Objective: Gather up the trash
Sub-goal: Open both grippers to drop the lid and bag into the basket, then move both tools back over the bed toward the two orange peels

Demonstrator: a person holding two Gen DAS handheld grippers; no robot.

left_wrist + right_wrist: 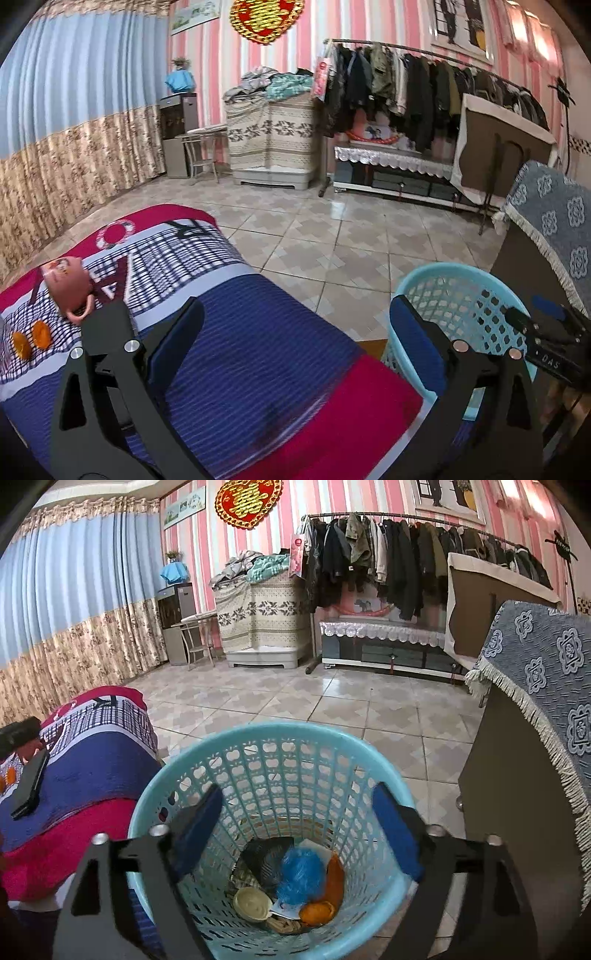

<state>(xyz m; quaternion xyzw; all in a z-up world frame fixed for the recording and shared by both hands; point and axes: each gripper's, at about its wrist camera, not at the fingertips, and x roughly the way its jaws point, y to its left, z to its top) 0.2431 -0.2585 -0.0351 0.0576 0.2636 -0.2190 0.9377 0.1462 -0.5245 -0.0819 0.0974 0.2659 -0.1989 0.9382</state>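
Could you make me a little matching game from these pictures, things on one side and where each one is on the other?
Things:
1. pink cup
2. blue plastic wad
3. orange peel pieces
4. right gripper

Places:
A. open above the basket
B. lying on its side on the blanket
C. at the bottom of the basket
D. on the blanket, nearer the camera than the cup

Pairs: 1-B, 2-C, 3-D, 4-A
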